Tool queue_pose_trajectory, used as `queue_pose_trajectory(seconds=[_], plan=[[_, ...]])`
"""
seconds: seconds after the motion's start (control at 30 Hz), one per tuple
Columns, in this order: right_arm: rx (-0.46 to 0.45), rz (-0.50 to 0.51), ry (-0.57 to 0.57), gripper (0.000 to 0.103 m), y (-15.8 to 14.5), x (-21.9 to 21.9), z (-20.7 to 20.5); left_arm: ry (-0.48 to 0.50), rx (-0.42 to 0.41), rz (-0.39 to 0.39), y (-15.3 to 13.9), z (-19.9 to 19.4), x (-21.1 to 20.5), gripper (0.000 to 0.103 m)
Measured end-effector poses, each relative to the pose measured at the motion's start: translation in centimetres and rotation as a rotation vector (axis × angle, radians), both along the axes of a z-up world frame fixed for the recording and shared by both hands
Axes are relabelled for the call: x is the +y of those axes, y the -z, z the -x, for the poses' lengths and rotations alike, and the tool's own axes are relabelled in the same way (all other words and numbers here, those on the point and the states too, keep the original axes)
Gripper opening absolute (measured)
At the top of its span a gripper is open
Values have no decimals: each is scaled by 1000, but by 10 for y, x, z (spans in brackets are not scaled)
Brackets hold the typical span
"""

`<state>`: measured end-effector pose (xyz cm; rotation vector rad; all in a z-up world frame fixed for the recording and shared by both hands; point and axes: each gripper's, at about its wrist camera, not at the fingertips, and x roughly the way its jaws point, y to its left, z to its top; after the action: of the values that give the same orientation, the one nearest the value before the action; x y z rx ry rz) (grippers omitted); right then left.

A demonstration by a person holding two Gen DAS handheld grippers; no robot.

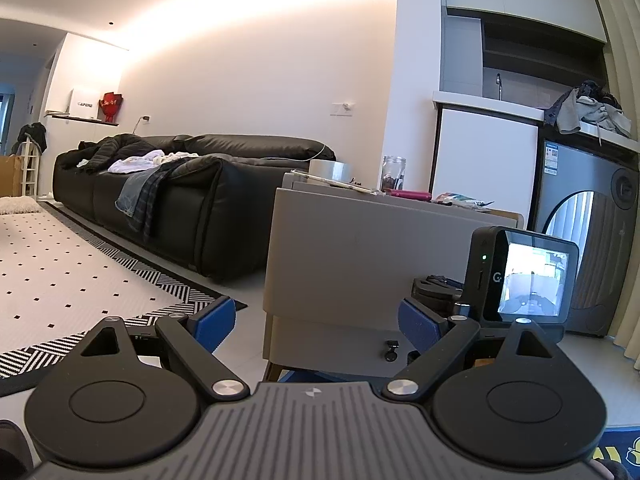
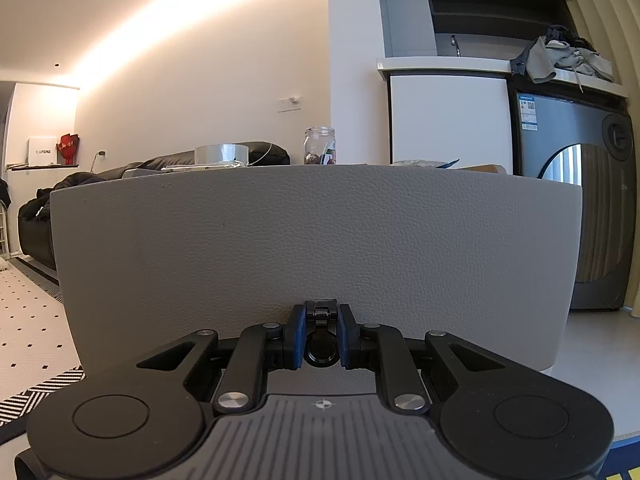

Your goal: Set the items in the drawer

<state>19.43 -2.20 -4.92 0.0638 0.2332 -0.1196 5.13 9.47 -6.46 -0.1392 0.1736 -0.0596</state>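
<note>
Drawer front point(image 2: 312, 232): grey leatherette, pebbled grain, matt. Drawer pull point(image 2: 321, 350): black, smooth, slight sheen, looks like plastic or metal. Right hand-held gripper point(image 2: 320, 340): matt black plastic links, blue rubbery pads, brushed metal pivots. Sofa point(image 1: 192, 196): black leather, glossy. Jar point(image 2: 319, 146): clear glass. Tape roll point(image 2: 221, 154): shiny clear film.

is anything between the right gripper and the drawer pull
Nothing visible. The right gripper is shut on the black drawer pull low on the grey drawer front, blue fingers either side.
</note>
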Motion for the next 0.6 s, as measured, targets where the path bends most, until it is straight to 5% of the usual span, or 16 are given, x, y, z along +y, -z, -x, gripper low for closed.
queue_pose_trajectory(seconds=[0.6], plan=[[14,-14,-6,18,-3,-4,-9,-5,-2,0,-1,1,0,95]])
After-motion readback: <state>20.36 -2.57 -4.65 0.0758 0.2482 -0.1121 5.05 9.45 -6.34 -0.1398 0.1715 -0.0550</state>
